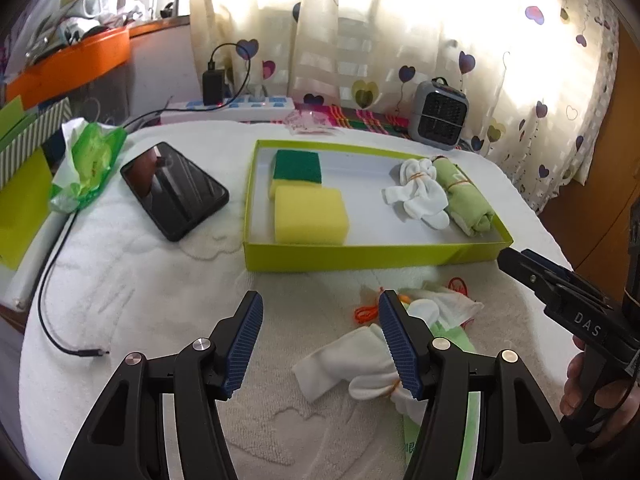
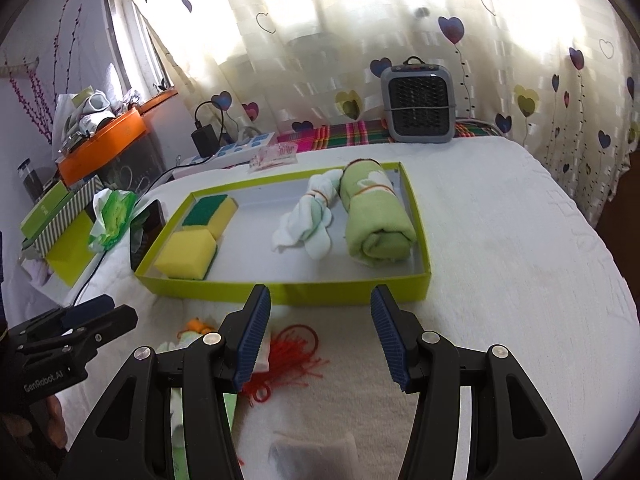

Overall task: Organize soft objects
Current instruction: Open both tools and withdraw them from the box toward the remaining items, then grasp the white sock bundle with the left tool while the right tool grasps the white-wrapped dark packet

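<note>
Two hand-held grippers hover over a white towelled tabletop, both with jaws apart and nothing between them. The left gripper point(image 1: 320, 340) is the nearer to the next loose item: a white sock bundle point(image 1: 352, 368) tied with a rubber band, lying on the cloth just right of its jaw gap and partly under its right finger, long axis slanting from lower right toward upper left across the line of the fingers. Just beyond lie a small cloth heap point(image 1: 444, 304) and an orange-red string point(image 1: 366, 314). The right gripper point(image 2: 320, 340) hangs over bare cloth, with that same string down to its left. Farther off, the lime-green tray point(image 1: 360, 258) holds two yellow sponges point(image 1: 310, 220), a second sock bundle point(image 1: 420, 192) and a rolled green towel point(image 1: 464, 196).
</note>
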`<state>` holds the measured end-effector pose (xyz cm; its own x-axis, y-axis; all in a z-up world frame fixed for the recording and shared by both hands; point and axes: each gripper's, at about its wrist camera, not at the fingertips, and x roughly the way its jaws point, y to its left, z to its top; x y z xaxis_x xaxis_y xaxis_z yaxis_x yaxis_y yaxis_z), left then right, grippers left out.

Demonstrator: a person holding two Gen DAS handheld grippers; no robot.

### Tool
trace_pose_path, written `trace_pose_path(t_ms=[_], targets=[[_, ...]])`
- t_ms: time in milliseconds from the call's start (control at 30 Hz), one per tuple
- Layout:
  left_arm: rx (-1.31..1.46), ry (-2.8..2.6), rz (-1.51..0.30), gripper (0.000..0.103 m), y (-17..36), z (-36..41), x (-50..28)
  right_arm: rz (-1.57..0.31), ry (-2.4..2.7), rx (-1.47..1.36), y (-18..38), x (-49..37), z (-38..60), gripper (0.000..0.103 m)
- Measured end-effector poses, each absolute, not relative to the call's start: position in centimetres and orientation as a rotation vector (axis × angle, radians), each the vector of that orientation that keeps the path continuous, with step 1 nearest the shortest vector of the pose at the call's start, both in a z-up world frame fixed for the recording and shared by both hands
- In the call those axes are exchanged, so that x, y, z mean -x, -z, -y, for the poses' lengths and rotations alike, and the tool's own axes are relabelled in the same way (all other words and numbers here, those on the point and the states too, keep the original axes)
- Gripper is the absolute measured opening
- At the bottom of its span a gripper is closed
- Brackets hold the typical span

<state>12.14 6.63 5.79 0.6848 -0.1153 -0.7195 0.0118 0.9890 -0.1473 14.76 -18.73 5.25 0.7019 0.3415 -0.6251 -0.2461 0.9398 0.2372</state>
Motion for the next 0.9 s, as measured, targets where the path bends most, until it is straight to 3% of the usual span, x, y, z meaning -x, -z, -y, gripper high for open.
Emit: trace_pose_path(t_ms=[900], targets=[[0.225, 0.223, -0.925, 0.060, -3.4, -5.1, -9.7, -0.838, -0.359, -0.134, -1.9, -9.2, 20.4, 0.054]])
